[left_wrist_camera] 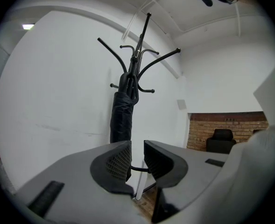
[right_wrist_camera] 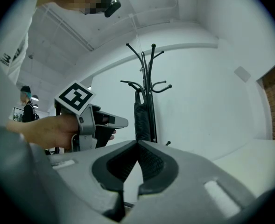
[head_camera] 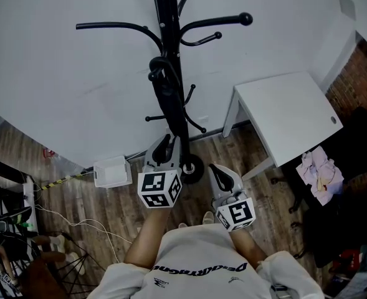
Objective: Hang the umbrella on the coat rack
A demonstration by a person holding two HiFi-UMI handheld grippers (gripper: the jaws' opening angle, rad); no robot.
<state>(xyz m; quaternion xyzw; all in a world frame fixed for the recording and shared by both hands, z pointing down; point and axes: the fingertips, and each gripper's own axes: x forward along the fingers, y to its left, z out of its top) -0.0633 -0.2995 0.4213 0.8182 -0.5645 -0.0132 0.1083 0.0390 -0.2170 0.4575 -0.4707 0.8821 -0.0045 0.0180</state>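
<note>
Umbrella point(head_camera: 164, 98) is hanging on the coat rack point(head_camera: 166, 17).
Facing the rack, left gripper point(left_wrist_camera: 137, 149) is sitting slightly open and empty, right gripper point(right_wrist_camera: 138, 144) clenched on nothing.

A black umbrella point(head_camera: 169, 101) hangs on the coat rack point(head_camera: 166, 11).

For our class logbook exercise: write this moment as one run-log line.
umbrella: hanging on rack | left gripper: open, empty, clear of umbrella | right gripper: shut, empty
</note>
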